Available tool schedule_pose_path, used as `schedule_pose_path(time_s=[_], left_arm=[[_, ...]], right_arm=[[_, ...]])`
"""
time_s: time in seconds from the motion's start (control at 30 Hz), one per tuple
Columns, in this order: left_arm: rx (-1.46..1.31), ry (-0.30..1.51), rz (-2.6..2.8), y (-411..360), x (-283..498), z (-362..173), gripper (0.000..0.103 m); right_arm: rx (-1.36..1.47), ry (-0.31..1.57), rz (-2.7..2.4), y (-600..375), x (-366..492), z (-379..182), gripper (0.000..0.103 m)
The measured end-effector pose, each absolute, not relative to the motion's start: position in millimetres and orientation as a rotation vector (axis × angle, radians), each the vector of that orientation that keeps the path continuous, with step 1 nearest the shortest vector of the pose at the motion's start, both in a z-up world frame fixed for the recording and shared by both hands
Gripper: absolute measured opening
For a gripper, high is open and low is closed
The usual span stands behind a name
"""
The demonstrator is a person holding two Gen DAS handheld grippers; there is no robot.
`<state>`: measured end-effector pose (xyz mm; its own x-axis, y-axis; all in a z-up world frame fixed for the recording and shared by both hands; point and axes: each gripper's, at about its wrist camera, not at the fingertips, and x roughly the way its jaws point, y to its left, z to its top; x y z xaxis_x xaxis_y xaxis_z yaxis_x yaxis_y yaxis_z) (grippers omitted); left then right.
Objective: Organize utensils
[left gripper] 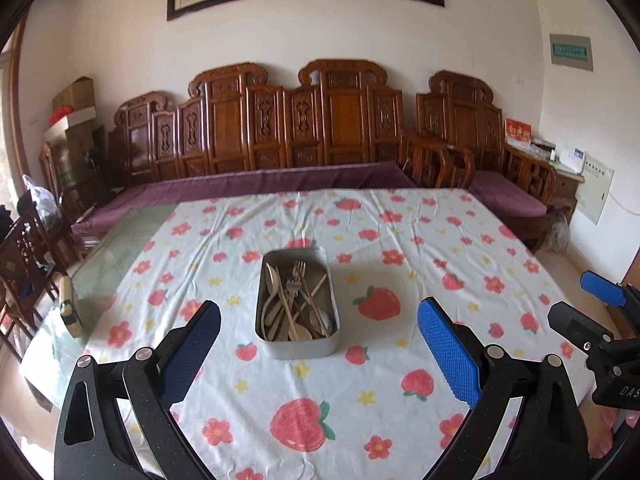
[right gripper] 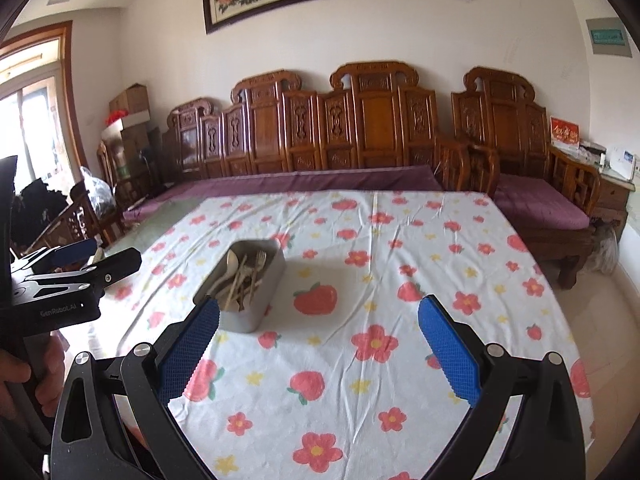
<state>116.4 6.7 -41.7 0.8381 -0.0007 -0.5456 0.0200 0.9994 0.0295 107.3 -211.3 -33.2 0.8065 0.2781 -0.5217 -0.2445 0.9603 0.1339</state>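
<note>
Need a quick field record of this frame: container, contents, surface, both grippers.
container: grey rectangular tin, upright, on the tablecloth
contents: spoons, forks and chopsticks piled loosely, unsorted
surface: strawberry and flower print tablecloth
left gripper: open, holding nothing, facing the tin head-on
right gripper: open, holding nothing, tin ahead to its left
contact: neither gripper touches the tin
background: carved wooden bench behind the table

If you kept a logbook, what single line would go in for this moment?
left gripper: open, empty | right gripper: open, empty | utensils: jumbled in grey tray | tray: on floral tablecloth | sorting: not begun
</note>
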Motion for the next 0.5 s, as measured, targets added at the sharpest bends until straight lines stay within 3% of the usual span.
schedule_pose_path(time_s=[0.5], left_arm=[[0.023,0.427,-0.017,-5,66,34,0.095]], right_arm=[[0.065,0.385,0.24,-229,63,51,0.1]])
